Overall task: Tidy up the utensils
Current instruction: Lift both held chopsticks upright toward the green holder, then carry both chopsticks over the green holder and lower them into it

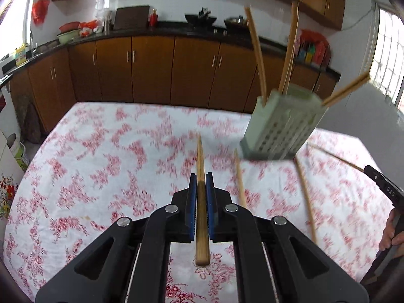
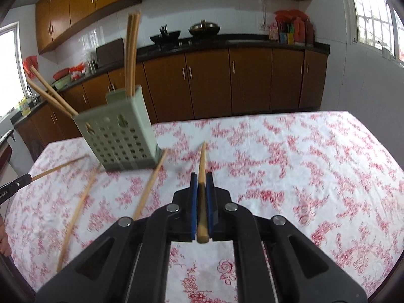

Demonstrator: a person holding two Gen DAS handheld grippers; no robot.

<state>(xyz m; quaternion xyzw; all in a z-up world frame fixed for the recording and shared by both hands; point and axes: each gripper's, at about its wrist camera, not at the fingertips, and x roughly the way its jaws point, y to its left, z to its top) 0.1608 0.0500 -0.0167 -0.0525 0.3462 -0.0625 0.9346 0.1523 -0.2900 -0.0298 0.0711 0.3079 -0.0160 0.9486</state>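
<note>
In the left wrist view my left gripper (image 1: 201, 176) is shut on a wooden chopstick (image 1: 200, 156), which lies lengthwise between the blue pads above the tablecloth. Off to the right stands a pale green slotted holder (image 1: 282, 128) with several chopsticks leaning out of it. Two loose chopsticks (image 1: 240, 179) lie on the cloth in front of it. In the right wrist view my right gripper (image 2: 201, 176) is shut on another chopstick (image 2: 202, 156). The holder (image 2: 121, 136) is to its left, with loose chopsticks (image 2: 151, 185) beside it. Both views are motion-blurred.
The table (image 1: 101, 151) carries a white cloth with red flowers, and its far edge faces brown kitchen cabinets (image 1: 151, 70). A person's hand (image 1: 391, 234) shows at the right edge. A dark counter (image 2: 227, 41) holds pans and bottles.
</note>
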